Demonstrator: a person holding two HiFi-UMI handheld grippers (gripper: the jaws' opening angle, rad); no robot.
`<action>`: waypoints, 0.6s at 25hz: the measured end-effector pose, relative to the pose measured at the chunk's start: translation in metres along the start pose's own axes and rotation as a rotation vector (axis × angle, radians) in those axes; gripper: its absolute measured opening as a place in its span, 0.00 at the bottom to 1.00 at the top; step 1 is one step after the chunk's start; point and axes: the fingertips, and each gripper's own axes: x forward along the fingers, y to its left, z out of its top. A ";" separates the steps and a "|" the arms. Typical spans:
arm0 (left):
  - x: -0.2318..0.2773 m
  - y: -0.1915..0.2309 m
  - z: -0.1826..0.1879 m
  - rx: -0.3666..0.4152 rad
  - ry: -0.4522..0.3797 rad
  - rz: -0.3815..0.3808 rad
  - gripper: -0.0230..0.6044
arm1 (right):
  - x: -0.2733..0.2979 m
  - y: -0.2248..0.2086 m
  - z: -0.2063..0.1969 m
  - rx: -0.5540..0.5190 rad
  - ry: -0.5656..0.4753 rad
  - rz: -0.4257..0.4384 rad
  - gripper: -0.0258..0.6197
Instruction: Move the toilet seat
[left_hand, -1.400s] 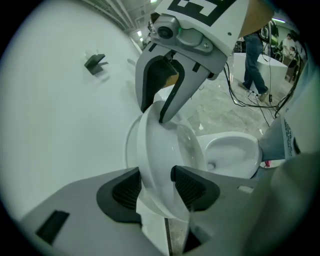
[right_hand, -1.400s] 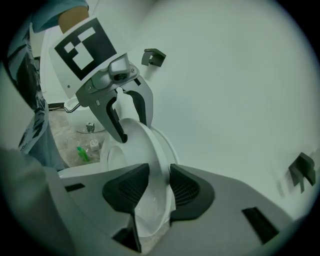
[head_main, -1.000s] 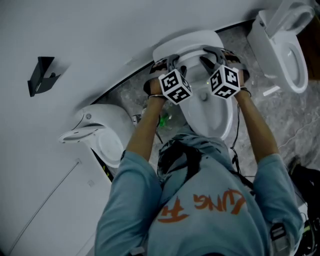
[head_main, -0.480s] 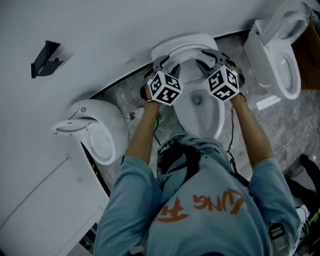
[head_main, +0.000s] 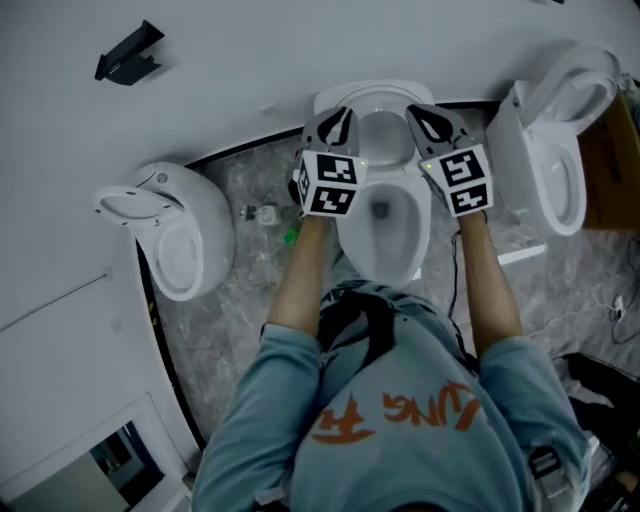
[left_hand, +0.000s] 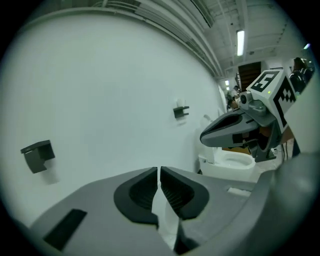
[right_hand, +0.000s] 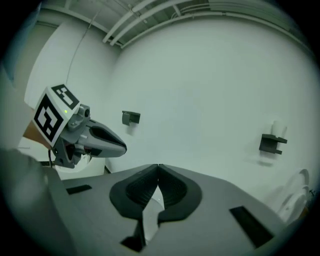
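Left claw (head_main: 333, 120) and right claw (head_main: 432, 118) hovering side by side over the middle toilet (head_main: 385, 250), both having just been closing, pads meeting with nothing between them, toilet seat (head_main: 372, 98) apparently standing raised at the bowl's back, between the claws, against the wall (head_main: 250, 60)

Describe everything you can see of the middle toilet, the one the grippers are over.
The toilet is white and glossy, like ceramic, its oval bowl open to a dark drain. Its seat looks raised at the back, against the wall. It stands on a grey marbled floor; the person hides its front. The left gripper and right gripper hang over its back rim, jaws just closed on nothing; whether they touch it is unclear.
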 end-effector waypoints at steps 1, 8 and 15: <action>-0.011 -0.001 0.004 -0.030 -0.016 0.031 0.07 | -0.009 0.002 0.009 0.003 -0.025 0.002 0.04; -0.095 -0.022 0.024 -0.264 -0.148 0.183 0.04 | -0.075 0.018 0.033 0.174 -0.180 0.031 0.04; -0.162 -0.031 0.029 -0.367 -0.227 0.293 0.04 | -0.124 0.030 0.039 0.193 -0.227 0.020 0.04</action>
